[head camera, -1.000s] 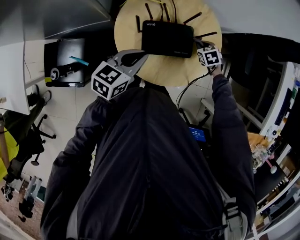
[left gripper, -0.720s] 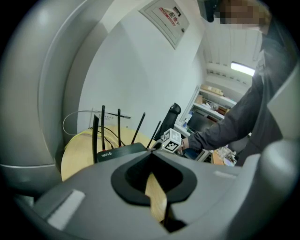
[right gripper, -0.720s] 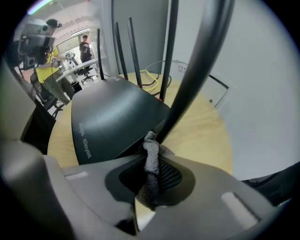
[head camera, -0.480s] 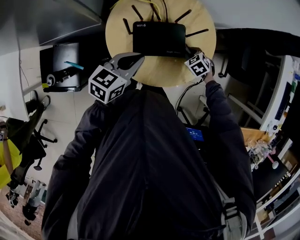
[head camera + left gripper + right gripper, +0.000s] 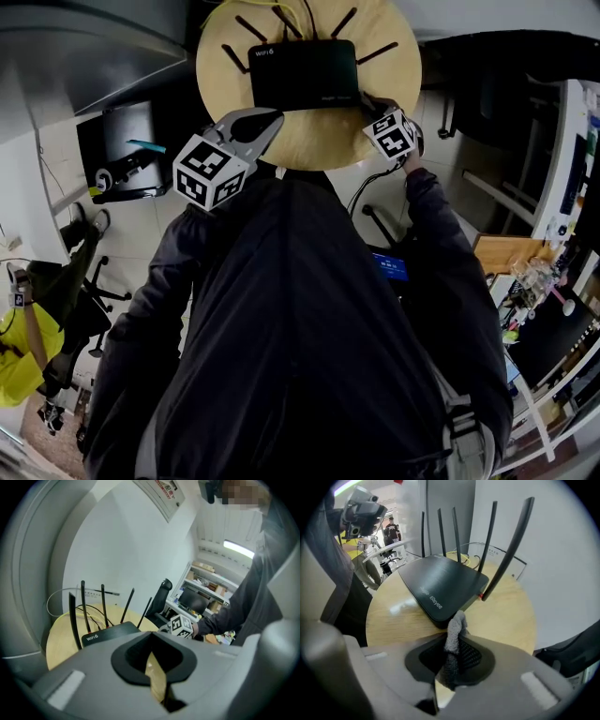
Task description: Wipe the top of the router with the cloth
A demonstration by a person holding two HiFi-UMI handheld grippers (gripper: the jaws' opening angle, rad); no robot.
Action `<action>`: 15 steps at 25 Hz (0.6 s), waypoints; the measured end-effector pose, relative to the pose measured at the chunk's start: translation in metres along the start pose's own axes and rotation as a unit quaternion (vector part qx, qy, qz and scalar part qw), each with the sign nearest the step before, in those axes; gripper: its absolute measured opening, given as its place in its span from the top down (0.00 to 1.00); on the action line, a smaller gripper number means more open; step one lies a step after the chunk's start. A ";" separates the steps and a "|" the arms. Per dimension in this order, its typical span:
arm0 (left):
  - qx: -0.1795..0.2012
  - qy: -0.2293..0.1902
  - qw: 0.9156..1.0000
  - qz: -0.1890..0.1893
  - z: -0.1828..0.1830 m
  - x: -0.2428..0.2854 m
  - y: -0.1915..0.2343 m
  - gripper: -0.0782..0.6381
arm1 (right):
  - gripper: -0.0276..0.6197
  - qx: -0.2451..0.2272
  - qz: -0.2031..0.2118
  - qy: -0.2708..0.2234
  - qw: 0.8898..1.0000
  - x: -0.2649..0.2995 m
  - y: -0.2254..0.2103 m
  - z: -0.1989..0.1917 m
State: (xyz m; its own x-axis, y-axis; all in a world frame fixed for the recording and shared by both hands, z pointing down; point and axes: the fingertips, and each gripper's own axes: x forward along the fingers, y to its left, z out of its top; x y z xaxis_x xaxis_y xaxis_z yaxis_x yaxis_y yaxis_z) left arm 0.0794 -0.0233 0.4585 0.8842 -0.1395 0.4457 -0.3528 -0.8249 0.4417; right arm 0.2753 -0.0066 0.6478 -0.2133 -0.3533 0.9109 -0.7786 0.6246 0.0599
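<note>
Right gripper (image 5: 449,670): jaws clamped on the grey cloth (image 5: 454,632), which stands up out of them.
Cloth: its free tip reaches the near edge of the router (image 5: 440,588).
Left gripper (image 5: 157,679): jaws drawn to a thin slit with nothing between them, just off the router's near-left corner.
Router: flat on the round wooden table (image 5: 511,616), antennas raised along its far side.

Router (image 5: 101,634), top face, white print at the aerial end: "WiFi6". The same mark reads in the head view. Right gripper view: the near edge of the router top carries "Reyee", with smaller characters just before it, not legible. Wall sign (image 5: 164,494): red print, too small to read. Blue screen (image 5: 394,267): figures not legible.
</note>
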 end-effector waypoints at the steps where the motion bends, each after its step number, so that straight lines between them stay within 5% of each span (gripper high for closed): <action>1: 0.002 0.000 1.000 -0.002 0.001 0.000 0.000 0.90 | 0.91 0.015 -0.007 -0.006 1.000 -0.007 -0.001 0.002; 6: 0.009 -0.008 1.000 -0.011 0.006 -0.002 0.001 0.90 | 0.91 0.070 -0.005 -0.093 0.993 -0.067 0.021 0.047; 15: 0.016 -0.012 0.999 -0.035 0.014 0.005 0.005 0.90 | 0.91 0.037 0.019 -0.187 0.981 -0.116 0.078 0.125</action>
State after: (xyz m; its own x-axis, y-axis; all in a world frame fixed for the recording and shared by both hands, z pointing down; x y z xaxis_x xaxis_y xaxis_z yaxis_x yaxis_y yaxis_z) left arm 0.0863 -0.0359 0.4518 0.9137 -0.0947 0.3951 -0.2808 -0.8500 0.4456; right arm 0.1654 -0.0040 0.4954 -0.4340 -0.5702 0.6975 -0.8036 0.5950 -0.0135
